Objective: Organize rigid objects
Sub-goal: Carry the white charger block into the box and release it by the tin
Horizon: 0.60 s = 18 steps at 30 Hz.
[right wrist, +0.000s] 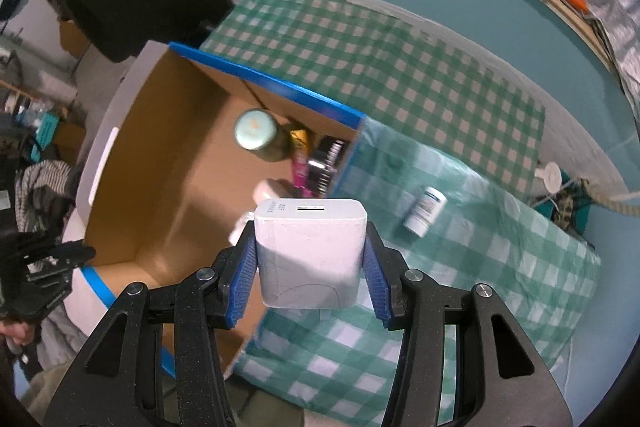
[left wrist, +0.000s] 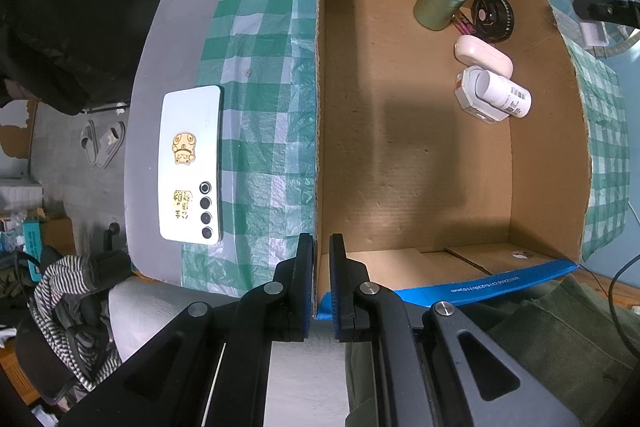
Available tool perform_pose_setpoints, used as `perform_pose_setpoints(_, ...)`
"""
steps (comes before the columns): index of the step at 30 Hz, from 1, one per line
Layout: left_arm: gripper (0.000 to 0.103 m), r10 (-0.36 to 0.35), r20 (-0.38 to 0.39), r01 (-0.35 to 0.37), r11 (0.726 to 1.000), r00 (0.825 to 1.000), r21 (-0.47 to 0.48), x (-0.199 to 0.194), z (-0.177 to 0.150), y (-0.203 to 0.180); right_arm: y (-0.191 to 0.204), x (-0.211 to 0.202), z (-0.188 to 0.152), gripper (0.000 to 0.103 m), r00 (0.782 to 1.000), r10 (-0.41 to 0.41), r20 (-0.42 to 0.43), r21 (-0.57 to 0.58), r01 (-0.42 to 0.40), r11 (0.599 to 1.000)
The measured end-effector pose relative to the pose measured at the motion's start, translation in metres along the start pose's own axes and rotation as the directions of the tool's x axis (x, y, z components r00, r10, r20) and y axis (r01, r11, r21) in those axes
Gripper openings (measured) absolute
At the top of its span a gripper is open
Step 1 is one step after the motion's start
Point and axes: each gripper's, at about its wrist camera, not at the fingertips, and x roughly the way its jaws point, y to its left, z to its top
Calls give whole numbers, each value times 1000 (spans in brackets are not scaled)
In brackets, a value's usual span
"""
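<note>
Right tongs [right wrist: 310, 269] grasp the charger [right wrist: 310, 251], a white plug block, by its two flat side faces, blue pads [right wrist: 244, 279] squarely on. It hangs above the near corner of the box [right wrist: 132, 187], partly over the checked cloth [right wrist: 460, 131].

Handling, judged: the charger is light, stiff and smooth plastic, with rounded corners. Flat parallel sides suit the pads; the glossy shell could slip if tilted hard. Not fragile; a short drop should do it no harm.

Left tongs [left wrist: 321, 287] are clenched on the box's near wall, the cardboard edge between the pads, probably steadying it.

Room: the box floor is mostly bare. The tin [left wrist: 439, 1], a black disc [left wrist: 492, 17], a pink case [left wrist: 483, 57] and a bottle [left wrist: 504, 94] crowd one corner. The walls are tall, so the charger must clear the rim before going down.

Still outside on the counter: a phone [left wrist: 191, 165] and another bottle [right wrist: 425, 211].
</note>
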Motion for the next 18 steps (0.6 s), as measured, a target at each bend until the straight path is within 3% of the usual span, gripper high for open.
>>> perform_pose_setpoints(18, 7, -5, -2, 5, 1000, 1000, 6, 0, 1, 0, 46, 46, 17, 49, 998, -15, -54, -121, 8, 993)
